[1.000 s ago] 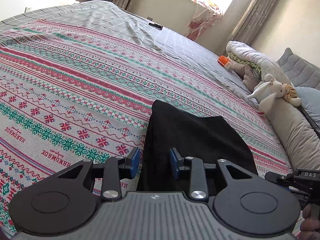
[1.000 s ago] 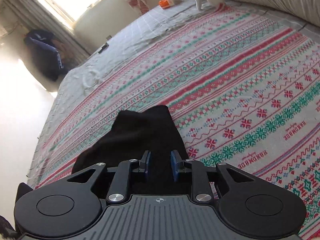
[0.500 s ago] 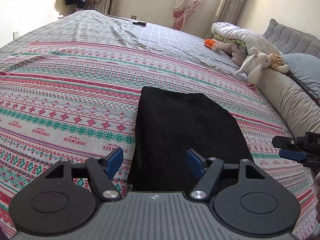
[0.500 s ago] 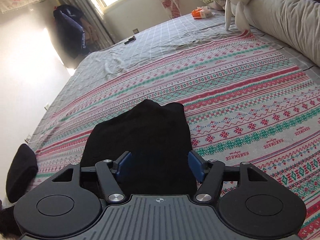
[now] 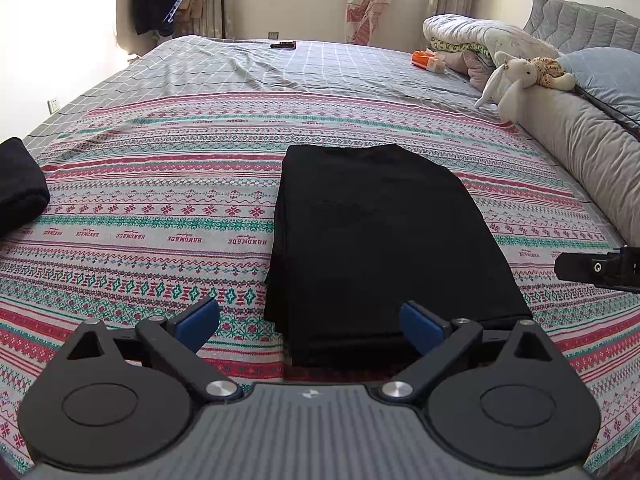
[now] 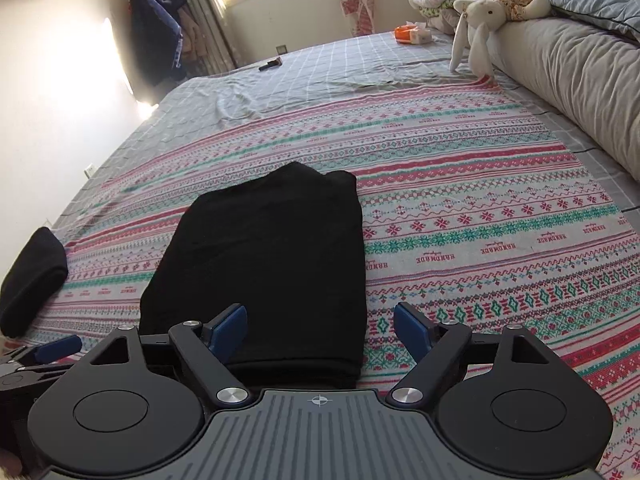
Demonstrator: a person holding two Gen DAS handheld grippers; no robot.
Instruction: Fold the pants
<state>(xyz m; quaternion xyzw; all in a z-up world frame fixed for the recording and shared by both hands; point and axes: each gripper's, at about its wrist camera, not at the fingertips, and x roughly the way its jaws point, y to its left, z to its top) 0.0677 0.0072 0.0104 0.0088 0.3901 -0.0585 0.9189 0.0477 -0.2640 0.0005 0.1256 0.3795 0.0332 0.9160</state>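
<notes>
The black pants [image 5: 376,240] lie folded in a flat rectangle on the patterned bedspread [image 5: 160,200]. They also show in the right wrist view [image 6: 272,256]. My left gripper [image 5: 310,322] is open and empty, raised above the near left edge of the pants. My right gripper [image 6: 320,328] is open and empty, raised above the near right edge. The right gripper's tip [image 5: 592,270] shows at the right of the left wrist view. The left gripper's tip [image 6: 52,350] shows at the lower left of the right wrist view.
A second black folded bundle [image 5: 18,186] lies at the bed's left edge. A long grey bolster [image 5: 580,148], a white plush rabbit [image 5: 512,80], pillows and a rolled quilt [image 5: 472,36] line the right side. An orange tissue pack [image 5: 428,60] and a remote [image 5: 283,44] lie far back.
Both grippers opened, let go of the pants and pulled back and up. The pants now lie flat and folded on the bedspread.
</notes>
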